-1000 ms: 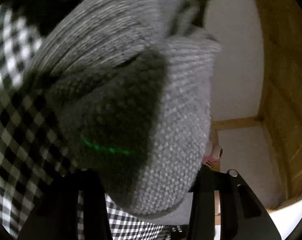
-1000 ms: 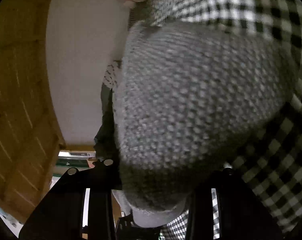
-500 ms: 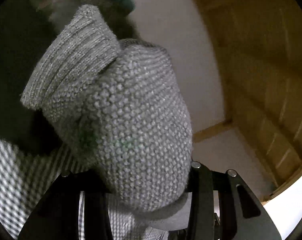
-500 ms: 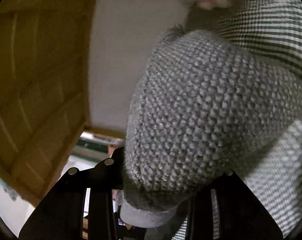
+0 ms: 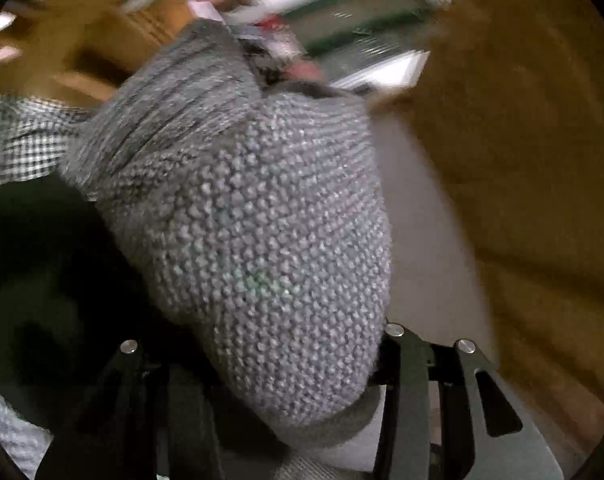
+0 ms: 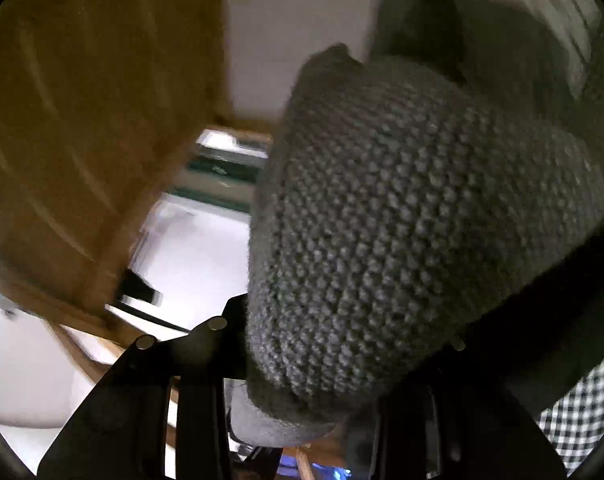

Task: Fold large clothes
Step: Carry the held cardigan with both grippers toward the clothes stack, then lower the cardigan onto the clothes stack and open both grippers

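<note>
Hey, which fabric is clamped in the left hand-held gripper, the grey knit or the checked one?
The grey knit sweater, chunky and plain; the checked fabric lies behind, ungripped.

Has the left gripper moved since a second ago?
Yes. The left gripper, fingers clamped on the grey knit sweater, has swung away from the checked cloth, which filled the view's left side before; wooden panelling and a bright opening now show.
</note>
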A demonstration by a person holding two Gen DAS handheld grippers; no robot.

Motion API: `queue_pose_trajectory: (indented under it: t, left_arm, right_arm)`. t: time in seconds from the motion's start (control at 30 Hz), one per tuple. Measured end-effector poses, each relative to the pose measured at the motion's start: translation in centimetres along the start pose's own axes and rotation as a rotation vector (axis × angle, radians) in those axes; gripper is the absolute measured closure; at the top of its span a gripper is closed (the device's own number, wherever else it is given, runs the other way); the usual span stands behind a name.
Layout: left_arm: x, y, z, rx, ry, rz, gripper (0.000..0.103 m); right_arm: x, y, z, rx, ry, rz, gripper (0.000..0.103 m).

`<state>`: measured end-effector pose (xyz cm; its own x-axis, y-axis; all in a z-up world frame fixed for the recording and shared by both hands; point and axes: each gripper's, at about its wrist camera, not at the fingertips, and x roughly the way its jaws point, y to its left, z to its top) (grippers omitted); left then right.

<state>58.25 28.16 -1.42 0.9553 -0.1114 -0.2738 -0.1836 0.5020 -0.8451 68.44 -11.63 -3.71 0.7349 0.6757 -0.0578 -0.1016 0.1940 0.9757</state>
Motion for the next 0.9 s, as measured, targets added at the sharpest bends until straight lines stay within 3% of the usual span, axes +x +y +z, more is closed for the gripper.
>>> queue_pose_trajectory:
  t: [0.07,0.1,0.13,0.2,0.3,0.37,0.43,0.5,0.53,0.6,0.7,0.8,0.83,0.9]
  left_arm:
    - [1.8,7.2,-0.9,-0.115,0.028,0.153,0.062]
    - [2.2,11.9,-1.7,-0.224,0.033,0.139,0.062]
    - [2.0,13.3,-1.9,-0.225,0.019,0.086,0.062]
    - [2.0,12.8,-1.9,-0.161,0.021,0.086,0.061]
    - [3.6,12.4,-0.8,-0.165,0.024,0.121,0.056]
    - [2.0,11.9,-0.7,-0.187,0.046,0.140,0.045]
    - [2.2,12.0,1.4,-0.219,0.118,0.102,0.027]
    - [1.5,11.4,0.2,-0.246,0.193,0.077,0.023]
    - [0.6,10.9,-1.6,-0.250,0.208,0.108,0.010]
    - [-0.1,9.2,-3.2,-0.213,0.257,0.129,0.009]
    - [0.5,4.5,-3.8,0.023,0.281,0.117,0.009]
    - [1.6,-3.8,-3.7,0.481,0.199,0.088,0.006]
    - [2.4,-5.0,-3.4,0.564,0.172,0.101,0.006]
    - [4.6,-6.1,-2.3,0.678,0.106,0.249,0.006]
  right_arm:
    - [3.2,-5.5,-2.9,0.053,0.096,-0.141,0.070]
    - [4.2,-8.6,-4.2,0.066,0.130,-0.184,0.069]
    - [4.3,-9.9,-4.9,0.038,0.137,-0.151,0.068]
    - [3.9,-9.7,-5.1,0.010,0.125,-0.127,0.066]
    - [4.3,-8.6,-4.5,0.019,0.180,-0.134,0.060]
    - [4.5,-7.5,-3.9,-0.046,0.233,-0.168,0.047]
    - [3.6,-5.6,-3.5,-0.156,0.254,-0.206,0.012]
    - [0.7,-3.6,-4.2,-0.274,0.217,-0.256,0.010]
    - [-0.5,-2.9,-4.4,-0.342,0.190,-0.321,0.004]
    - [-2.8,-1.3,-4.1,-0.496,0.082,-0.443,0.003]
    - [-2.1,3.2,-4.6,-0.711,0.076,-0.495,0.003]
    - [1.5,7.6,-5.3,-0.910,0.074,-0.530,0.003]
    - [2.3,7.9,-4.0,-0.935,0.095,-0.545,0.004]
    - [6.3,7.4,-4.9,-0.939,0.201,-0.596,0.004]
